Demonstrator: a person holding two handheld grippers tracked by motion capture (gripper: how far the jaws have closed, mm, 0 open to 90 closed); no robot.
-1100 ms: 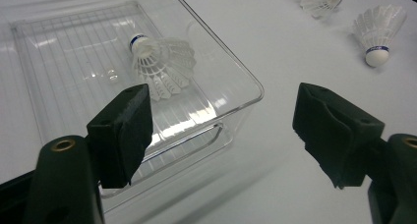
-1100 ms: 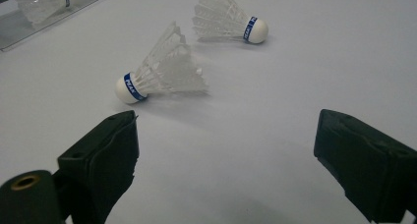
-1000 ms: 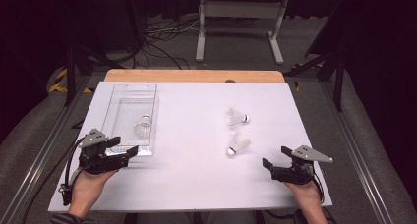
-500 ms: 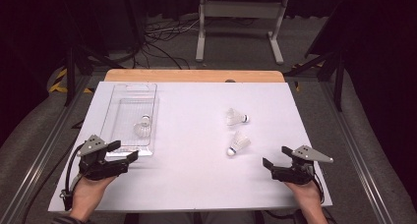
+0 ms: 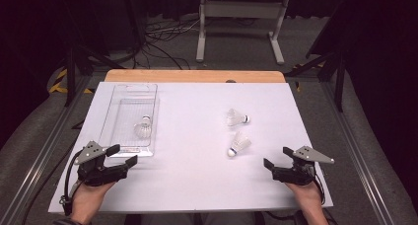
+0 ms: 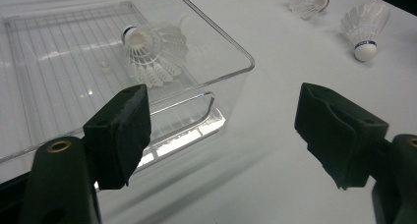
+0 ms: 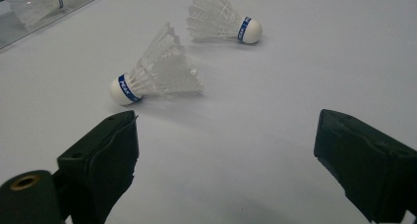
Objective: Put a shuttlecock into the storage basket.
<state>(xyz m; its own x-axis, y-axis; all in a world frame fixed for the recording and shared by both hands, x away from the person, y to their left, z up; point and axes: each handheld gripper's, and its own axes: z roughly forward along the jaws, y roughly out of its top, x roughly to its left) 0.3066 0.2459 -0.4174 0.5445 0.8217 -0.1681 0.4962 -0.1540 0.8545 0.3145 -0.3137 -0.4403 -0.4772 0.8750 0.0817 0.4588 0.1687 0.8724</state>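
One white feathered shuttlecock (image 5: 143, 128) lying inside clear rectangular plastic tray (image 5: 114, 138) on white table (image 5: 197, 185). Two more white shuttlecocks (image 5: 236, 118) (image 5: 239, 144) lying loose on table, well apart from tray. Left gripper (image 5: 123, 156) hovering just beside tray's near end, fingers spread, gripping nothing. Right gripper (image 5: 268, 164) resting near closer loose shuttlecock, fingers spread, gripping nothing.

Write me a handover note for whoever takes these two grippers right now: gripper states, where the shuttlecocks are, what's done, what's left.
Left gripper: open, empty, by the near end of the clear plastic tray.
Right gripper: open, empty, near the table's right front edge.
Done: one white feather shuttlecock lies inside the tray.
Left: two white shuttlecocks lie on the white table, apart from each other: the nearer shuttlecock just ahead of the right gripper, the farther shuttlecock beyond it. Probably take the nearer one first.
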